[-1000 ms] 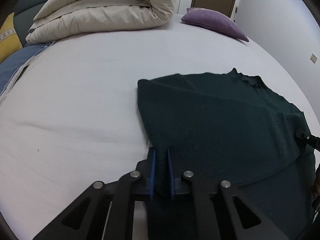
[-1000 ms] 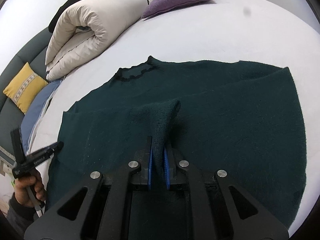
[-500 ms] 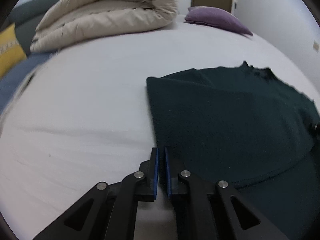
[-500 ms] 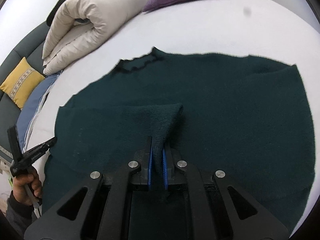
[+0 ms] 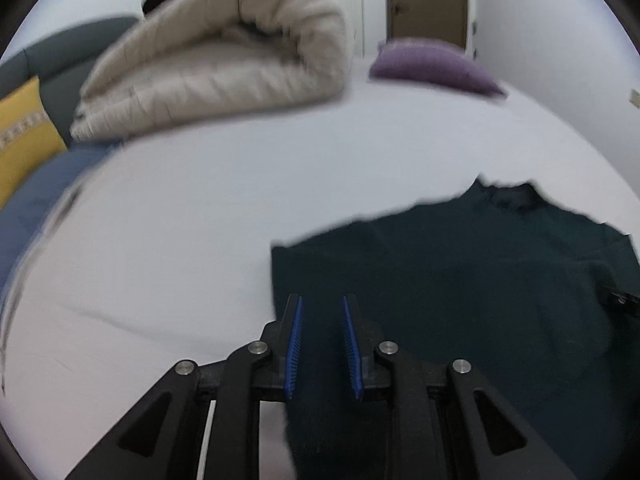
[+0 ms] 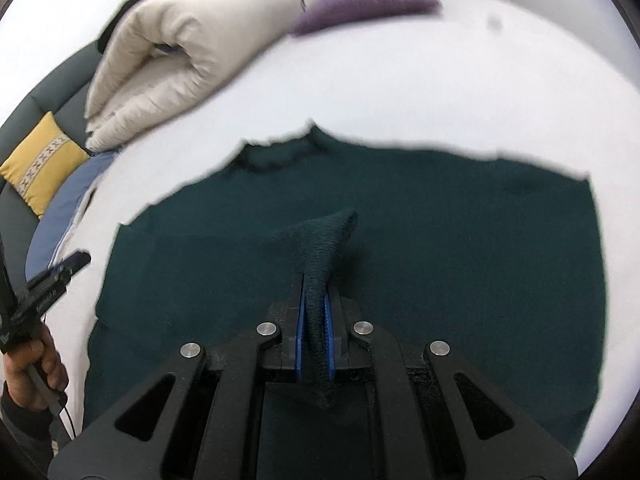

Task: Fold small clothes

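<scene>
A dark green sweater [image 6: 440, 232] lies flat on the white bed sheet [image 6: 440, 80], collar toward the far side. My right gripper [image 6: 315, 280] is shut on a ribbed cuff of the sweater [image 6: 324, 240], held a little above the body. In the left wrist view the sweater [image 5: 460, 280] fills the lower right. My left gripper [image 5: 321, 300] is open and empty over the sweater's left edge, with cloth below the gap. The left gripper also shows at the left of the right wrist view [image 6: 52, 280], held in a hand.
A rolled beige duvet [image 5: 216, 68] and a purple pillow [image 5: 432, 66] lie at the far side of the bed. A yellow cushion [image 5: 24, 128] and blue cloth [image 5: 44, 184] sit at the left by a dark sofa. A door [image 5: 426, 0] stands behind.
My left gripper let go of the sweater's edge, opened and tilted up. My right gripper kept its hold on the cuff and moved slightly forward.
</scene>
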A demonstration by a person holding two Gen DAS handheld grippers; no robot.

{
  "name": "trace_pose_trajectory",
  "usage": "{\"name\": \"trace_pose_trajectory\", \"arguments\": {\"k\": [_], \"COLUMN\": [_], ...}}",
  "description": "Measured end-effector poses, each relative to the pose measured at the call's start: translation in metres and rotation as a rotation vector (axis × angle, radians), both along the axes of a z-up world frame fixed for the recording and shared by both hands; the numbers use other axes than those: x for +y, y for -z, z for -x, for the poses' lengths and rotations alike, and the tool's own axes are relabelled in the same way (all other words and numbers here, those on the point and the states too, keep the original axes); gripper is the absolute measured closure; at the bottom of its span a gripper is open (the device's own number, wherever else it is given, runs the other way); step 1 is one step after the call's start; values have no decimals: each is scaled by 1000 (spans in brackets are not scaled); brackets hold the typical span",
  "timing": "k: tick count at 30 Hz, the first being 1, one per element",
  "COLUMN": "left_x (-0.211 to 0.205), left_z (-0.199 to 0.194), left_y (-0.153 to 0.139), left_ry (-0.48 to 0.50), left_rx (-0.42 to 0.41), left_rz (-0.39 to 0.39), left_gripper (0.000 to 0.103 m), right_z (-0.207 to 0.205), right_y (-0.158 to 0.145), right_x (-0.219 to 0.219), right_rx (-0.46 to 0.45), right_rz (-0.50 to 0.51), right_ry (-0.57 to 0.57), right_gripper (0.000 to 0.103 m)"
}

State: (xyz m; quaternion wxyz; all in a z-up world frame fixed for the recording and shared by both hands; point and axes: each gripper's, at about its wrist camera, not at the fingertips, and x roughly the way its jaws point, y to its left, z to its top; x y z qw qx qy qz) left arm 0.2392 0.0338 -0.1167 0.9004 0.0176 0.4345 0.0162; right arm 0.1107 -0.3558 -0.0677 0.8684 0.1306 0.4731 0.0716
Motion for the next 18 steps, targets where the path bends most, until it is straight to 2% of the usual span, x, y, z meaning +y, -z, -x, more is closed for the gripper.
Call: {"name": "trace_pose_trajectory", "arguments": {"k": [1,2,4,9,10,11,12,14,16,18], "left_x": [3,9,17,20,21,25,32,42,48,53], "left_z": [-3,-5,-2,-7,-8,-8,-7,-6,0,8], "left_y": [12,22,25,25,26,28,30,27,14,-2], "left_ry": [-14,-21,-22,-23,-40,-63,-71,-80,-101,-119], "left_rx": [31,43,19,20,19,15,15,25,6,-42], "left_rz": [11,30,49,26,1,-15,2,63,56,77], "left_gripper": [80,80,80,77,56,45,43,44,54,54], "right_z": [1,6,9,24,25,26,27,29,29,33], "right_y": [12,16,20,17,19,19,20,19,19,12], "right_x": [-6,-13,-23,-28,-30,-30,-29,-27,-28,-29], "right_rx": [26,4,-4,-12,-10,-9,-7,1,15,27], "right_rz": [-20,-67,-122,-131,-140,-142,-140,-129,-125,-86], "right_ry": [16,26,44,69,77,82,84,91,105,138], "right_gripper": [96,96,96,96,96,96,96,96,96,95]}}
